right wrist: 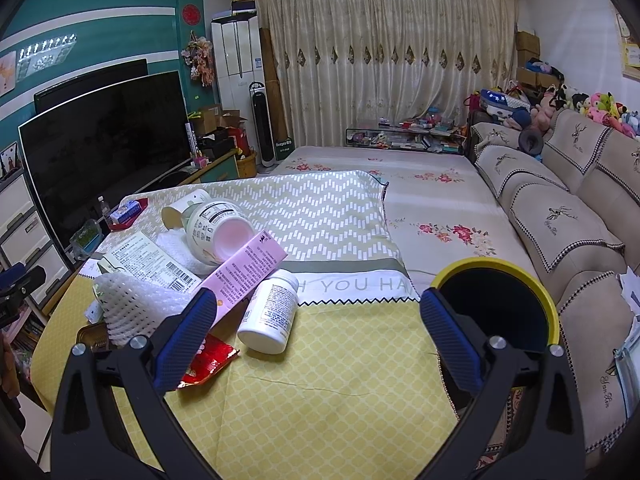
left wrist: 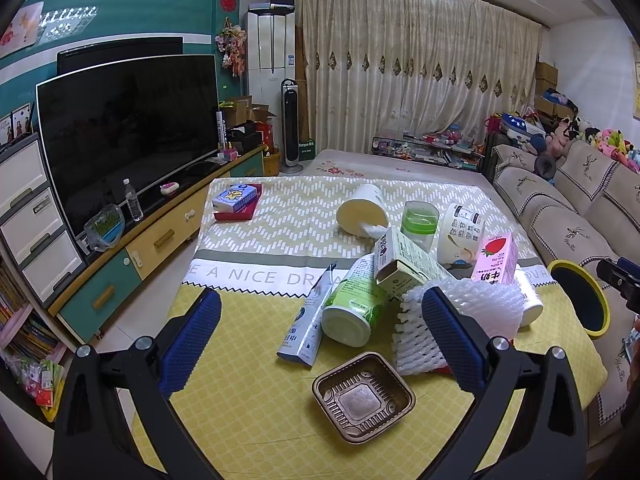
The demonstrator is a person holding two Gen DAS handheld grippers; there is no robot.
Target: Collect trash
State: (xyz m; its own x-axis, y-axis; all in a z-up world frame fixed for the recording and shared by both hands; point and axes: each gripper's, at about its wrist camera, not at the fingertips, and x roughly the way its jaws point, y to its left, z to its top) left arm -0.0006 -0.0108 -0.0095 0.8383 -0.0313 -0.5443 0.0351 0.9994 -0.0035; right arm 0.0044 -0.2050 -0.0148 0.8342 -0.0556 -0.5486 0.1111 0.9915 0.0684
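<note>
Trash lies heaped on the yellow-patterned cloth of the desk [left wrist: 248, 412], filling the centre and right of the left wrist view. Nearest is a brown square plastic tray [left wrist: 363, 396], empty and apart from the pile. Behind it a white foam mesh sleeve [left wrist: 464, 320] leans against a green-and-white round can [left wrist: 354, 304] lying on its side, a flattened white carton [left wrist: 306, 330], a pale green box [left wrist: 404, 260] and a pink strawberry milk carton [left wrist: 496, 258]. In the right wrist view a white pill bottle [right wrist: 270, 312] lies on its side just beside a crumpled red wrapper [right wrist: 208, 362], at the lower left of the frame. A yellow-rimmed round bin with a dark inside [right wrist: 496, 304] stands at the desk's right edge.

The left hand-held gripper [left wrist: 320, 336] hovers with jaws spread wide, gripping nothing; the right hand-held gripper [right wrist: 318, 336] is likewise wide apart and empty.

No piece appears lifted yet, so the step in hand seems to be choosing a first item. The next move probably calls for lowering one gripper around a loose piece, such as the bottle, pinching it and carrying it to the bin.
</note>
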